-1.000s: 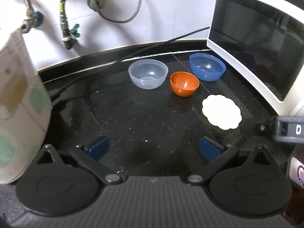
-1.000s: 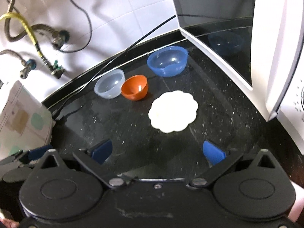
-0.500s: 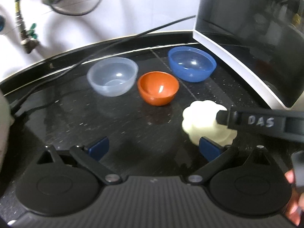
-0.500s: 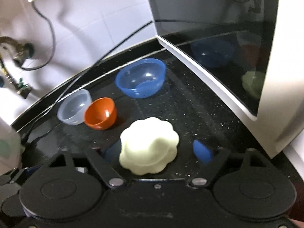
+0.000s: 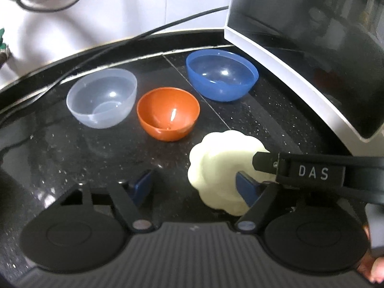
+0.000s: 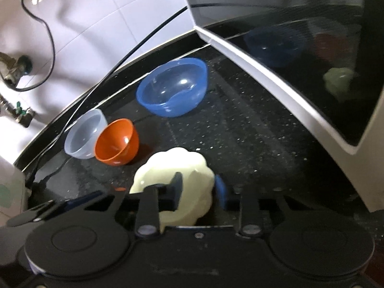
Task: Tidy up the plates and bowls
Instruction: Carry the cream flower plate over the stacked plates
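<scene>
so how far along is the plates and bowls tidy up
Nothing looks stacked yet: clear bowl, orange bowl and blue bowl sit apart on the counter. In hand: the right gripper straddles the scalloped white plate, apparently closing on it. The left gripper is open and empty.

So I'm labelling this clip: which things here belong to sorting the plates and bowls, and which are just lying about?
Part of the job:
scalloped white plate, right gripper closed on it
blue bowl
orange bowl
clear bowl
left gripper, open

Just lying about:
microwave
black cable
wall pipe fittings
paper bag
</scene>
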Available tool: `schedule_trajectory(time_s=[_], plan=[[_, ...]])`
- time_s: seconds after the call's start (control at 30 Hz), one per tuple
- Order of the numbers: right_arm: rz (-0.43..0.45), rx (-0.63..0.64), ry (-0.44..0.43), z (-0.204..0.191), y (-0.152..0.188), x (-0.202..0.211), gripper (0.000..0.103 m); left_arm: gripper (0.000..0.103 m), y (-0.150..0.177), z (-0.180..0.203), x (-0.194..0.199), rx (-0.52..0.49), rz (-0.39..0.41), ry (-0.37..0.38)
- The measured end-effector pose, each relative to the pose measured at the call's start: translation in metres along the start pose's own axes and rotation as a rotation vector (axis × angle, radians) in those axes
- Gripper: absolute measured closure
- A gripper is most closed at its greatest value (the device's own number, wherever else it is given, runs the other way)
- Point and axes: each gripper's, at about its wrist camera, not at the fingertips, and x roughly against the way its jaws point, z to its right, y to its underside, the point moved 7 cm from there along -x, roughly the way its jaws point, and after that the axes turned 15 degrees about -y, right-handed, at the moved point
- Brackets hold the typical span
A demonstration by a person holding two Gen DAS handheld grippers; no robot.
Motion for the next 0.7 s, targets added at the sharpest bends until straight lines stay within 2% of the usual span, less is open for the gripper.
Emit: schedule_trajectory(time_s=[0.03, 0.1, 0.27, 0.33, 0.43, 0.7], plan=[[-0.002, 0.007, -0.002, -0.001, -0.001, 0.000, 0.076, 0.038, 0.000, 0.000, 0.001, -0.004, 0.005, 0.000], [-0.004, 0.023, -0.003, -0.003, -0.002, -0.001, 0.076, 0.052, -0.001, 0.001, 0.002, -0.010, 0.010, 0.004], [-0.007, 0.051, -0.016, -0.011, -0.001, 0.001, 0.076, 0.071, -0.002, 0.002, 0.003, -0.021, 0.012, 0.007], [-0.019, 0.065, -0.015, -0.017, 0.001, 0.000, 0.076, 0.073, -0.001, 0.002, 0.004, -0.032, 0.014, -0.016], [-0.022, 0.065, -0.021, -0.020, 0.000, 0.001, 0.076, 0.077, 0.000, -0.004, 0.007, -0.013, -0.007, -0.010], [-0.022, 0.082, -0.045, -0.041, 0.005, 0.019, 0.076, 0.078, 0.004, -0.022, 0.034, 0.002, 0.003, -0.028]])
